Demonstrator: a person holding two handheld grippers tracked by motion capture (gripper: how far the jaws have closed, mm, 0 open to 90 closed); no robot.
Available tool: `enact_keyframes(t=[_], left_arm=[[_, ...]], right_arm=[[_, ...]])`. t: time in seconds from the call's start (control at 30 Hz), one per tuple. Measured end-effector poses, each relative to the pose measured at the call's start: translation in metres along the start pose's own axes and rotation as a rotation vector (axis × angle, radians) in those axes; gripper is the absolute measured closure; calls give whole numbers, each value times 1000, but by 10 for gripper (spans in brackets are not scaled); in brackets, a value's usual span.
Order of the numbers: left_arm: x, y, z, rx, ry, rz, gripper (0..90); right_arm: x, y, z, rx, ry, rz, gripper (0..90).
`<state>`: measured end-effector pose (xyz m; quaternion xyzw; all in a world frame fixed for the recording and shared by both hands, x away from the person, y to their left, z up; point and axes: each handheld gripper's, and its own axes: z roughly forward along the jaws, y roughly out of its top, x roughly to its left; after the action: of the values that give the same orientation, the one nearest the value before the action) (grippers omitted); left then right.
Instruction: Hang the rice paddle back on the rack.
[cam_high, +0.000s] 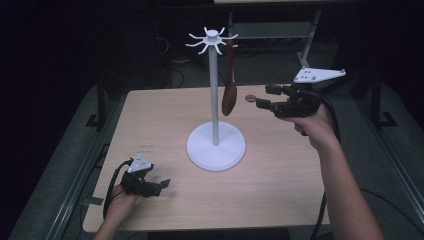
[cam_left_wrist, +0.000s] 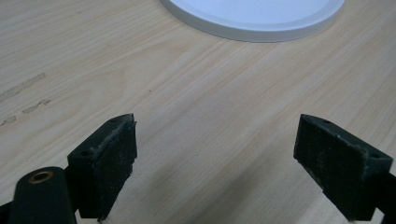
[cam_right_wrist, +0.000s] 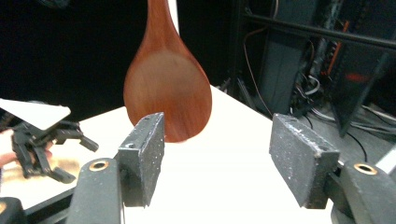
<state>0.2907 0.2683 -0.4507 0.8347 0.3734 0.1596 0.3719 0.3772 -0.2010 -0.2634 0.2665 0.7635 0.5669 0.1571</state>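
Left gripper rests low on the near left of the tabletop, its jaws spread and empty, pointing toward the white stand's round base. At the middle the wooden spoon hangs bowl-down from one of the stand's top hooks, touching nothing below. Right gripper, raised just beside the spoon's bowl with jaws spread wide and holding nothing, suggests the spoon is either just hung or not yet taken; which cannot be told.
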Motion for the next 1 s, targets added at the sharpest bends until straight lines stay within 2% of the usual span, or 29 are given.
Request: enact_keyframes(t=[0.4, 0.83, 0.9, 1.0], left_arm=[[-1, 0, 0, 2, -4, 6, 131], [2, -2, -2, -11, -11, -24, 131], [2, -1, -2, -8, -11, -10, 130], [1, -1, -2, -8, -13, -11, 130]], right_arm=[[-3, -38, -9, 77, -57, 12, 314], [-6, -88, -9, 139, -95, 64, 281], [-6, -95, -8, 152, -99, 73, 275], [-6, -107, -8, 166, -104, 83, 272]])
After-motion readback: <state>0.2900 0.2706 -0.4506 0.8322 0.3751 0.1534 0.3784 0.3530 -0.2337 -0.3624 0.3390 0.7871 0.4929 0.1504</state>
